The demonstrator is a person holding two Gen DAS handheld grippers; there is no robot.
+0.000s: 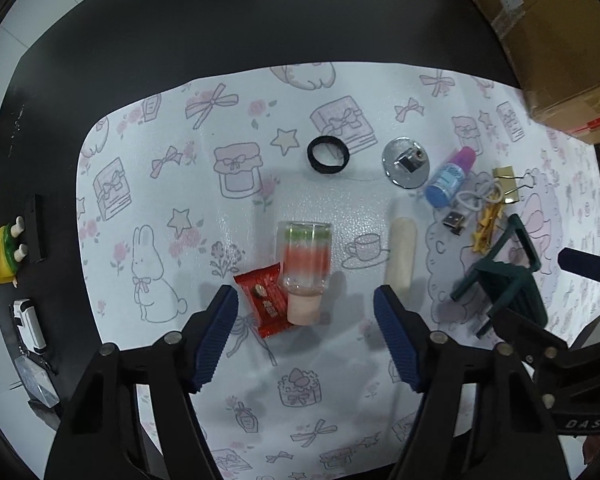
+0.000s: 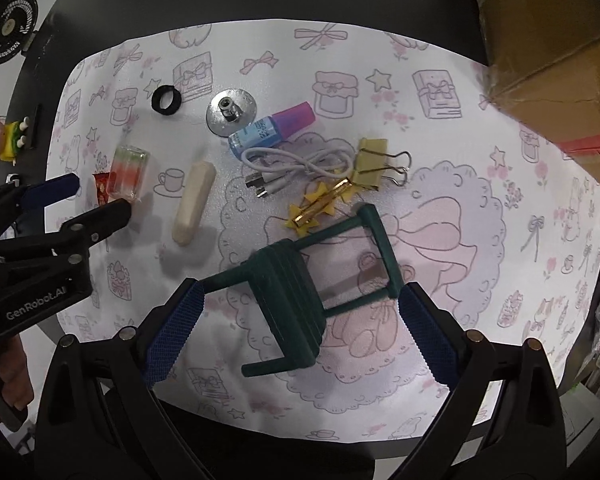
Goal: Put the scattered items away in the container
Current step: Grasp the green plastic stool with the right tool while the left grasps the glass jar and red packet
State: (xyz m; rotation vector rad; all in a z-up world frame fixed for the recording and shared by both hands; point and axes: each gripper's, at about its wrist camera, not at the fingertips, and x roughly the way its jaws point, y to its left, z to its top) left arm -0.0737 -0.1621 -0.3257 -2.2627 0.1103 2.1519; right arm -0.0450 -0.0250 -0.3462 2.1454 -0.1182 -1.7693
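A little green chair [image 2: 290, 300] lies tipped over on the mat [image 2: 480, 128], right between the wide-open right gripper [image 2: 300, 334]. The left gripper [image 1: 306, 336] is wide open too, with a small bottle [image 1: 304, 264] and a red candy [image 1: 266, 300] lying between its fingers. A cardboard box [image 2: 548, 40] sits at the far corner.

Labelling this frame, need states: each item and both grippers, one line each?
left gripper: open, jaws either side of the bottle
right gripper: open, jaws flanking the chair
bottle: on its side, capped
toy chair: tipped over
candy: wrapped, flat, beside the bottle
cable: loosely coiled
binder clip: lying flat
hair tie: flat, apart from the rest
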